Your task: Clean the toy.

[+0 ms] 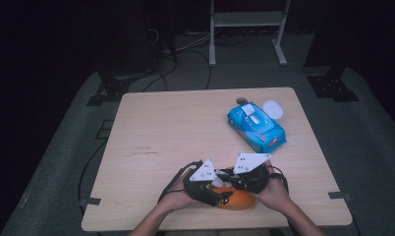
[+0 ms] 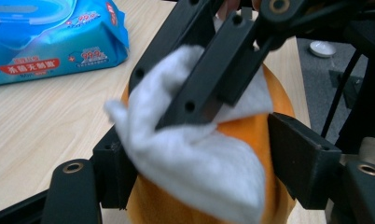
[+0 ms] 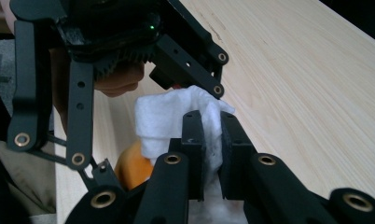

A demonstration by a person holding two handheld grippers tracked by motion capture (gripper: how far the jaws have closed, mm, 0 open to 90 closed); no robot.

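The bench (image 1: pixel 176 128) is a light wooden top and it is the biggest thing here. On its far right part lies a blue pack (image 1: pixel 257 126) of wet wipes, flat, with a white flap on top. Just behind the pack is a small white lid (image 1: pixel 273 109), touching it or almost.

At the near edge of the bench the person's two hands come in from below, each with a hand-held gripper. They meet over an orange fruit (image 1: pixel 239 199), which rests on the bench close to the near edge, between the two hands.

The left hand-held gripper (image 2: pixel 202 161) has its jaws on both sides of the fruit. The jaws stand at middle width and the pads lie against the orange skin, so it holds the fruit. In the left gripper view the fruit (image 2: pixel 251 154) sits between the two black pads and the pack (image 2: pixel 55 44) lies farther off at the upper left.

The right hand-held gripper (image 3: pixel 212 147) is narrow, and its two pads are pressed on a white wipe (image 3: pixel 169 119). The wipe is crumpled and hangs out above and below the pads. In the left gripper view the wipe (image 2: pixel 199 163) lies over the top of the fruit, touching it, with the right jaws coming down on it from above.
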